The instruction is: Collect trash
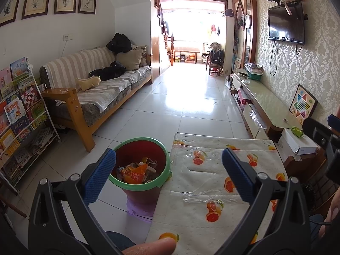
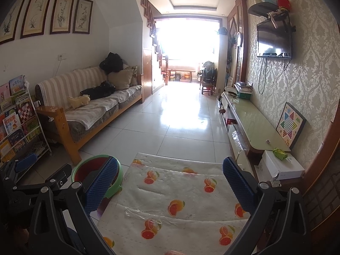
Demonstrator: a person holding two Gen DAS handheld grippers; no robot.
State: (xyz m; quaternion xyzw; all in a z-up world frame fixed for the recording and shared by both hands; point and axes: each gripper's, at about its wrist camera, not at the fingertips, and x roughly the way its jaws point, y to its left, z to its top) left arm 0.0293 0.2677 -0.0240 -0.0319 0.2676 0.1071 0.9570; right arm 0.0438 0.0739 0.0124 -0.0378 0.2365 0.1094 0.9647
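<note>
Bin (image 1: 141,165) contents jumbled beyond left gripper (image 1: 169,175); right gripper (image 2: 170,188) fingers hide its rim; both wide, empty, over desk (image 1: 212,191).

Chinese characters on the covers of children's books (image 1: 16,114) in the white rack (image 1: 40,127) left of the sofa (image 1: 95,85), too small to read, no other legible text anywhere
</note>
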